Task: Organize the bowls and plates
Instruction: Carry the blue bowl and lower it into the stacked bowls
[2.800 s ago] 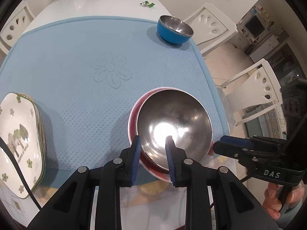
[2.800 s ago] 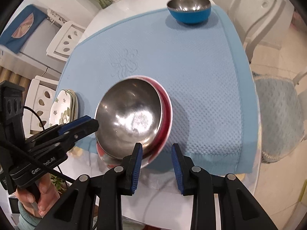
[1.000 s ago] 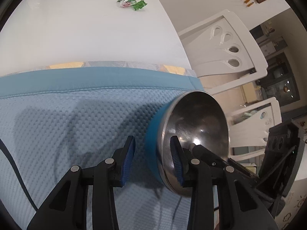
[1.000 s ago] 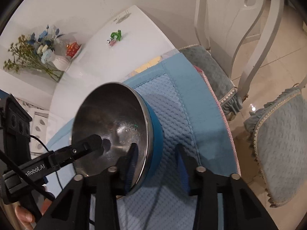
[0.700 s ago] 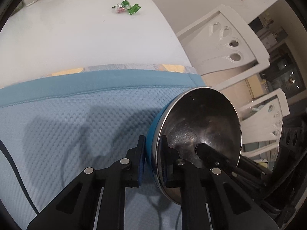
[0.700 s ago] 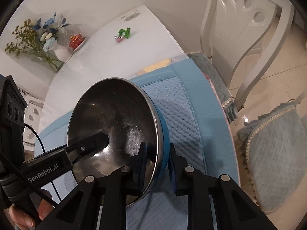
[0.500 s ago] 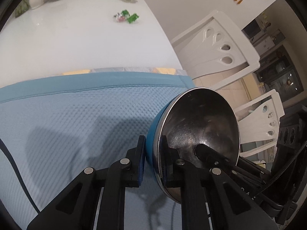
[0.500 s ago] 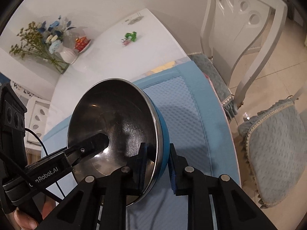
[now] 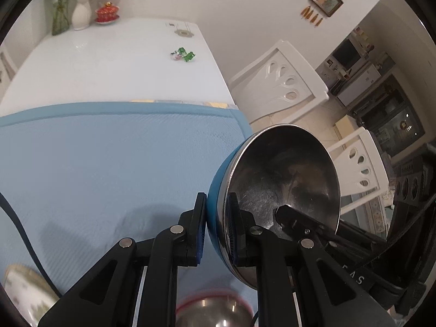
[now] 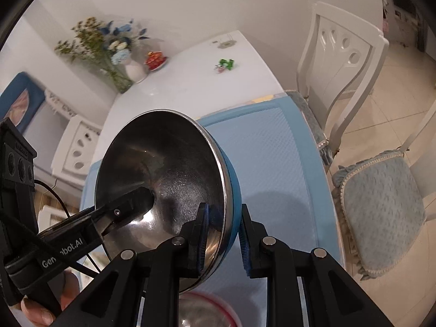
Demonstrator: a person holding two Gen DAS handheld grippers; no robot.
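Observation:
A blue bowl (image 9: 283,179) with a steel inside is held in the air, tilted, above the light blue mat (image 9: 109,158). My left gripper (image 9: 216,229) is shut on its rim from one side. My right gripper (image 10: 222,234) is shut on the opposite rim of the same bowl (image 10: 163,179). Below, at the bottom edge, the steel bowl nested in a red-rimmed bowl (image 9: 215,313) sits on the mat; it also shows in the right wrist view (image 10: 207,310). A floral plate stack (image 9: 24,297) lies at lower left.
The white table (image 9: 109,62) extends beyond the mat, with a vase of flowers (image 10: 117,54), a small red dish (image 9: 107,13) and green wrapped candies (image 9: 184,54). White chairs (image 9: 283,81) stand along the table's right side, one with a blue cushion (image 10: 381,207).
Both grippers closed on the blue bowl's rim and lifted it off the mat. It has moved back toward the nested bowls, which now show at the bottom edge.

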